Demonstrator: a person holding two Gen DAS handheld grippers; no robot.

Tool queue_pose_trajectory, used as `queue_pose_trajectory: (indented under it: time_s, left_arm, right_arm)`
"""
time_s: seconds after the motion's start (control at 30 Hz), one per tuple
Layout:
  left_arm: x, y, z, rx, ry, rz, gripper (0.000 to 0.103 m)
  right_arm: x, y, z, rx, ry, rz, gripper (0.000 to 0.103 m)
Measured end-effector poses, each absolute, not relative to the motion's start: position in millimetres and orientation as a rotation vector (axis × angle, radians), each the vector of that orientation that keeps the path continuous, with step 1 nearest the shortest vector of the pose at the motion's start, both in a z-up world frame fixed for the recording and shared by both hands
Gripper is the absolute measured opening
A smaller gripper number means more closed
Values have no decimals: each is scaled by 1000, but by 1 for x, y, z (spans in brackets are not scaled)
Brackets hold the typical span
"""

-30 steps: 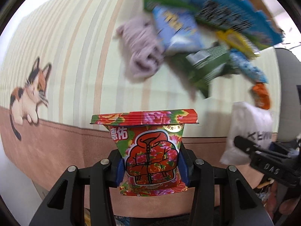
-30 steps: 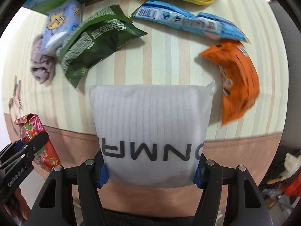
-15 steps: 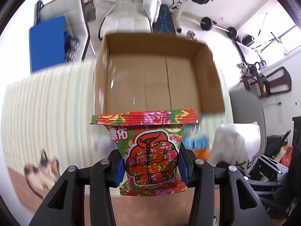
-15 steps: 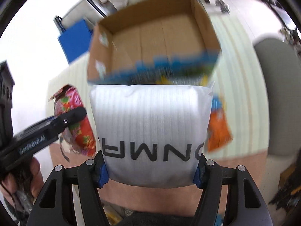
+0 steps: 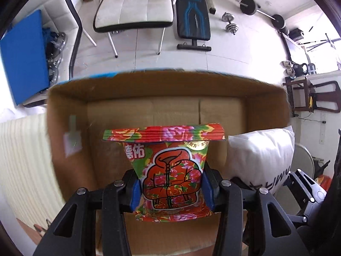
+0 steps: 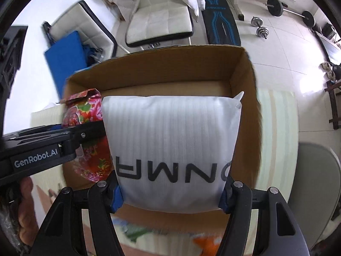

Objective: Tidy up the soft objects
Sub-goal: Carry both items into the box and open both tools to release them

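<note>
**Both packets held over the open box**

Your left gripper (image 5: 171, 188) is clenched on the floral packet (image 5: 170, 170), blue pads pressing its lower sides, the crimped top edge standing upright and level. Ahead of it lies the cardboard box (image 5: 68, 111), open at the top, its brown floor and far wall in plain sight behind the packet. You're holding it in front of the box interior (whether it is past the near rim, I cannot tell from this view).

Over on your right, the right gripper (image 6: 170, 194) is squeezing the white pouch (image 6: 170, 140), its black lettering upside down to the camera, one corner poking up at the top right. The pouch fills most of that view, with the box's far wall and right wall framing it.

The two loads ride side by side: from the right wrist, the floral packet sits just beside the pouch's left edge, clamped in the other tool marked GenRobot.AI. From the left wrist, the white pouch bulges just to the right of the floral packet.

Beneath the box runs the striped tablecloth (image 6: 277, 115). Beyond it, on the tiled floor, a white chair (image 5: 134, 8), a black weight bench (image 5: 192, 17) and a dumbbell (image 5: 230, 23). At the bottom of the right view, blurred green and orange wrappers (image 6: 204, 240) lie on the table.
</note>
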State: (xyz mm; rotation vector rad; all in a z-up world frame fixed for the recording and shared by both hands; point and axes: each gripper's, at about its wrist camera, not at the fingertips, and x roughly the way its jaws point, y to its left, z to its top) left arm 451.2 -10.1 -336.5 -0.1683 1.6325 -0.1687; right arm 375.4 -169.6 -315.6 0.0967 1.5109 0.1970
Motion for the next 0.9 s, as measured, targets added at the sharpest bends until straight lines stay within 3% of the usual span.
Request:
queue_pose_trajectory:
  time_s: [0.57,0.63,0.67,0.7,0.77,0.83,0.9]
  left_arm:
    - [486,-21,-400,-156,1753,-160,45]
    - [486,-17,-397,-202,1757,-171,49]
    - [486,-14,-392,-218,1745,-163,57]
    - [486,-11,-386,-217,1729,-149,72]
    - [485,-6,-369,-196,1684,-131,87]
    - [482,-3,-350,-123,1632,-85,94]
    - [474,0,-329,-64,1560,-45,101]
  right_arm:
    - [449,-146,-407,-19,1636,153,75]
    - [448,-147,-410,-15,1660,156,78]
    - [449,-150,-409,-10,1659,154,81]
    - [450,-151,-406,-1,1652,158,87]
    - [449,-151,-395,13,1636,175,94]
    - [444,-151,-381,10,1622,171,95]
    - [440,-151,-365,-6,1597,156,103]
